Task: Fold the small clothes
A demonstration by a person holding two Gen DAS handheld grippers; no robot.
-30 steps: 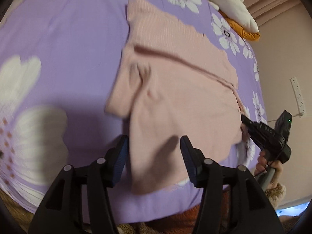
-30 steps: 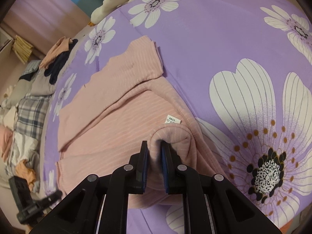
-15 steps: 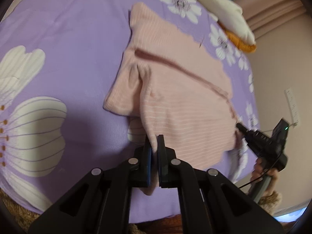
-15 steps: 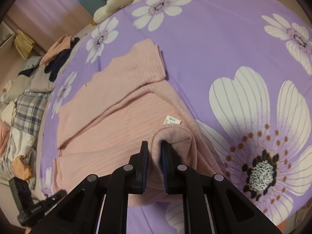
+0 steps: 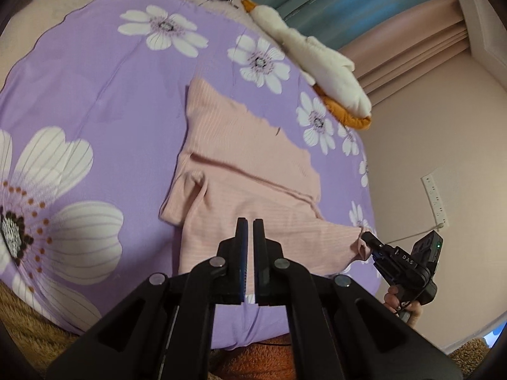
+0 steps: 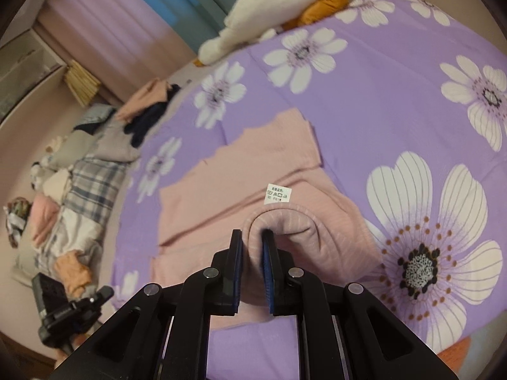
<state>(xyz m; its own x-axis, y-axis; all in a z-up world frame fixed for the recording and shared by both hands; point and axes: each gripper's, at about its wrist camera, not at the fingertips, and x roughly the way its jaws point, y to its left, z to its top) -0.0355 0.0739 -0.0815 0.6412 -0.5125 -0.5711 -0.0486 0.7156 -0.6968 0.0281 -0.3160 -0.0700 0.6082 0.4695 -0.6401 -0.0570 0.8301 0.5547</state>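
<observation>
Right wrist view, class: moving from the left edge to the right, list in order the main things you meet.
Other gripper at lower left → heap of clothes → pink garment clamped in the near gripper → white care label → big white flower on the purple sheet.

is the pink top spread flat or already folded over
Partly folded, not flat. The pink top has a crease across its middle with one layer lying over another, and its near edge is bunched up in the right gripper.
</observation>
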